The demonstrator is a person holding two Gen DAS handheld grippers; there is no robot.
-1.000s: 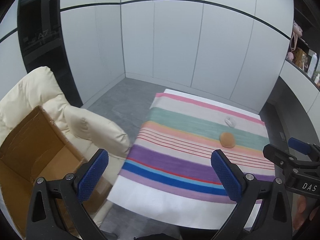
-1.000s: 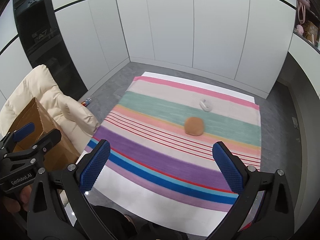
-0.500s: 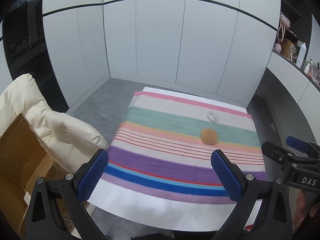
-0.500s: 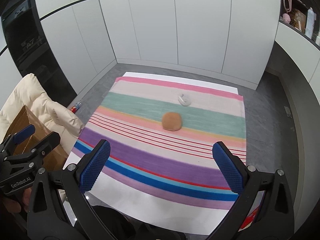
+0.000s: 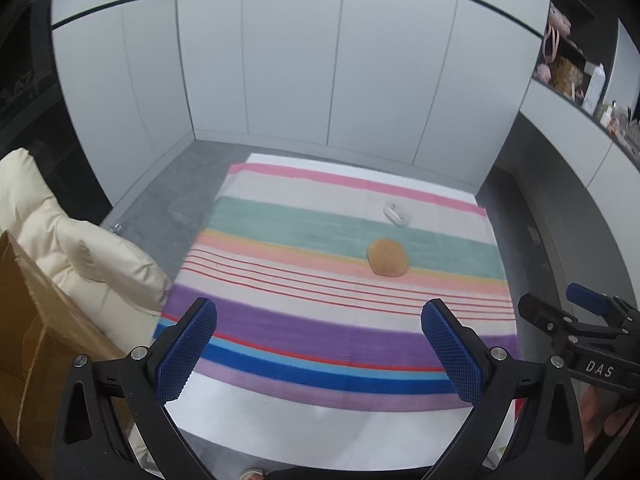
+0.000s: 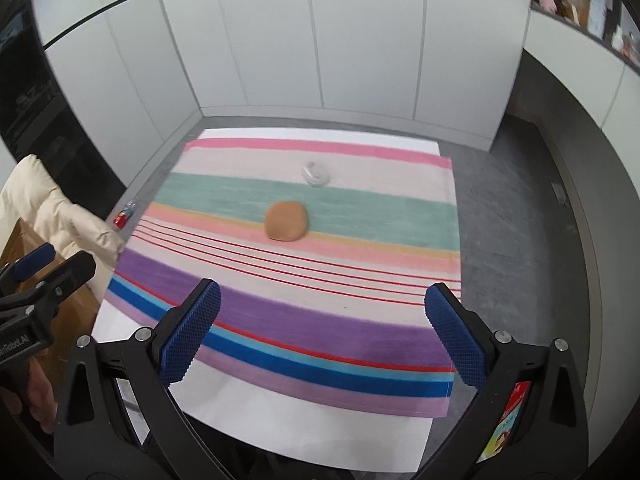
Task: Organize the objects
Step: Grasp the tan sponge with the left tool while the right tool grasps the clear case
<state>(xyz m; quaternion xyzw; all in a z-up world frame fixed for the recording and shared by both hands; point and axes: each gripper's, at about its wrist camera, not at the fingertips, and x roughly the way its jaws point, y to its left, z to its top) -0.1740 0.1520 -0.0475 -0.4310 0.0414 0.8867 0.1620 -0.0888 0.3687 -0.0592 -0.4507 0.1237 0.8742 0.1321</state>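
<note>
Approach step, nothing picked up yet. Left gripper (image 5: 320, 344) and right gripper (image 6: 320, 332) both hover above the near edge of the striped cloth (image 6: 280, 320), fingers spread wide, empty. Brown bun-like lump (image 6: 286, 221) lies mid-cloth; small white item (image 6: 316, 174) just beyond it. Cardboard box (image 5: 28, 340) at left. Next, probably: lower over the lump, close, carry to box.

Striped cloth (image 5: 320, 332) looks like soft woven fabric, matt, over a smooth white worktop (image 5: 280, 428). Brown bun-like obj (image 5: 388, 257) is matt, smooth. Small white item (image 5: 396, 214) is glossy plastic. Gripper pads (image 6: 192, 332) are blue textured rubber w/ black matt plastic arms. Cardboard box (image 5: 32, 344) is dull; cream cushion (image 5: 80, 248) looks puffy, leather-like.
</note>
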